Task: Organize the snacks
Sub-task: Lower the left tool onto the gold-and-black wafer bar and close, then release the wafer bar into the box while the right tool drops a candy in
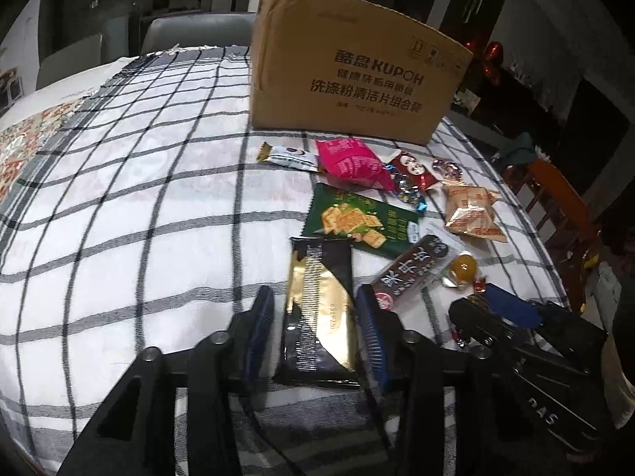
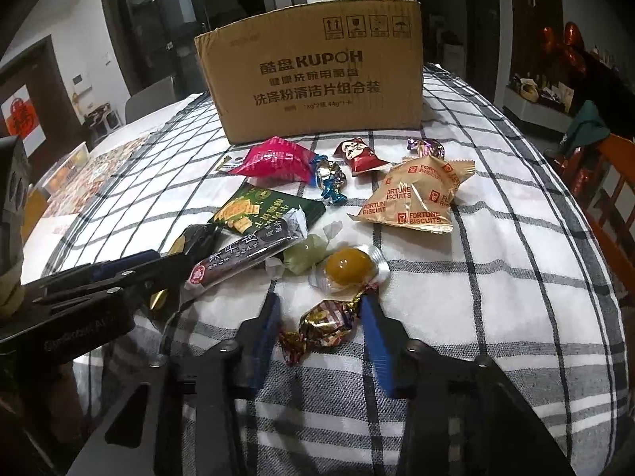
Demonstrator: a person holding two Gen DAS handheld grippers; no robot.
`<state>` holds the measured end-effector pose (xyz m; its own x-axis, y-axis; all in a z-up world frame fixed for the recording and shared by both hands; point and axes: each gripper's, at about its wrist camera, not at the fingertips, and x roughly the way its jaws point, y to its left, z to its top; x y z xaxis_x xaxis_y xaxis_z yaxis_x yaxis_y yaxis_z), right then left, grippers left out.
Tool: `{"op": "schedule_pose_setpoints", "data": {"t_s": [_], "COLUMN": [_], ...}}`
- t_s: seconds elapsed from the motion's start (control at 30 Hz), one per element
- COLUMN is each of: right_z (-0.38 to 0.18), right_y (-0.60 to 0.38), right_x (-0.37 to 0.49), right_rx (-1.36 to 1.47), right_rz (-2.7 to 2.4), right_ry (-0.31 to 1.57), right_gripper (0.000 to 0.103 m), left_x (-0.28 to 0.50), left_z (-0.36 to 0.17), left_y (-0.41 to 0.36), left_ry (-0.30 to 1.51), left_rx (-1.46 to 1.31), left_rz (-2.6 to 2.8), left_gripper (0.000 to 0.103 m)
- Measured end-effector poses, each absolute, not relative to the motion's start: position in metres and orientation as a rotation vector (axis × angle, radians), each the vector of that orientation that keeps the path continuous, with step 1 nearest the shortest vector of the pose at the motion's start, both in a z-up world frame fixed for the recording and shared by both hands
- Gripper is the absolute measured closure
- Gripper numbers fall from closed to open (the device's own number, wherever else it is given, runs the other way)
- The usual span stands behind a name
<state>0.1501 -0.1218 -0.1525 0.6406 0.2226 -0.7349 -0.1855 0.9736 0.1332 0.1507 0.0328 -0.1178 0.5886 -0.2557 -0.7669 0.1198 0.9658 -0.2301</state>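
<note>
Snacks lie on a checked tablecloth (image 1: 139, 198) in front of a brown cardboard box (image 1: 357, 71) (image 2: 313, 79). My left gripper (image 1: 313, 291) stands open around a black-and-gold packet (image 1: 317, 317); a gap shows at the left pad. My right gripper (image 2: 320, 299) is shut on a foil-wrapped candy (image 2: 325, 323), its pads touching the twisted ends. Just beyond are a yellow jelly cup (image 2: 349, 267), a pale green candy (image 2: 305, 256), a dark fruit bar (image 2: 238, 258) and a green cracker packet (image 2: 254, 210). The left gripper (image 2: 131, 273) also shows at the right wrist view's left edge.
Nearer the box lie a pink packet (image 2: 278, 160), a red packet (image 2: 359, 154), blue foil candies (image 2: 331, 182), a purple candy (image 2: 426, 146) and a Fortune Biscuits bag (image 2: 416, 194). An orange wooden chair (image 2: 611, 182) stands at the table's right edge.
</note>
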Motion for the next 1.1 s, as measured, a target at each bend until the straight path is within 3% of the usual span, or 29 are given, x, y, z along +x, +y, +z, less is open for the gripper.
{"op": "schedule_pose_setpoints", "data": {"t_s": [0.17, 0.5, 1.1], "right_z": [-0.150, -0.127, -0.047], "right_y": [-0.120, -0.122, -0.136], "right_x": [0.148, 0.134, 0.122], "right_rx": [0.030, 0.014, 0.033], "right_rz": [0.232, 0.242, 0.311], "right_ry": [0.834, 0.763, 0.585], "right_gripper": [0.068, 0.069, 0.069], "left_x": [0.150, 0.128, 0.111], "left_z": [-0.118, -0.096, 0.002], "left_y": [0.032, 0.022, 0.003], "left_ry": [0.902, 0.855, 0.674], "left_rx": [-0.168, -0.053, 0.032], "left_rz": [-0.241, -0.220, -0.242], "left_gripper": [0.072, 0.073, 0.073]}}
